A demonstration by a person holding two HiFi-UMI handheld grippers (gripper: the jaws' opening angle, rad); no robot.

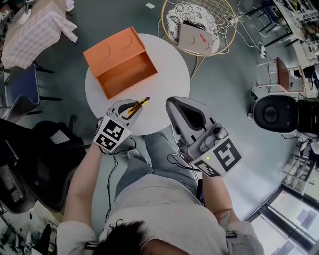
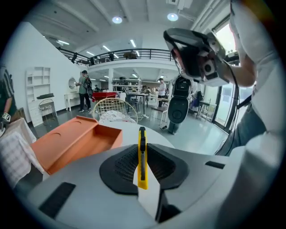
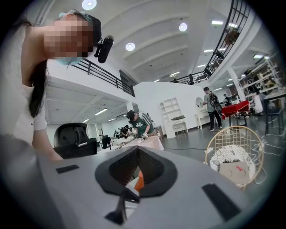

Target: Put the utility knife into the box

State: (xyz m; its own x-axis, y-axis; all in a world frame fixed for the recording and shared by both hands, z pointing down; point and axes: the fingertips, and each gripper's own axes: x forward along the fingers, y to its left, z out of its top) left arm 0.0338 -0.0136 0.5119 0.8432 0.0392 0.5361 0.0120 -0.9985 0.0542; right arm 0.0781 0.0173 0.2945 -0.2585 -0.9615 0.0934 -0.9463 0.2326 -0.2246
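Two claws: the left claw [image 1: 128, 108] and the right claw [image 1: 174, 104] sit side by side over the near edge of the round white surface [image 1: 172, 69]
Left claw state: pinching the utility knife [image 1: 139, 104] between its black pads
Right claw state: pressed together with nothing held (in the right gripper view only a sliver of white and orange shows through the opening between its pads)
Utility knife: yellow body with a black strip along it, gripped at its rear part, with the front end sticking out past the pads; in the left gripper view it stands on edge and points straight ahead across the surface
Knife against box: outside it, near its front wall but apart from it, on the side closer to the person
Box [image 1: 130, 75]: orange, open, standing on the far left part of the surface, turned at an angle
Lid [image 1: 113, 45]: folded back behind the box, with two round impressions on its inner face
Right claw position: to the right of the knife and well apart from the box
Beyond the surface: a wire basket chair [image 1: 222, 15] with a lacy white cushion [image 1: 192, 17] stands on the grey floor [image 1: 224, 89]
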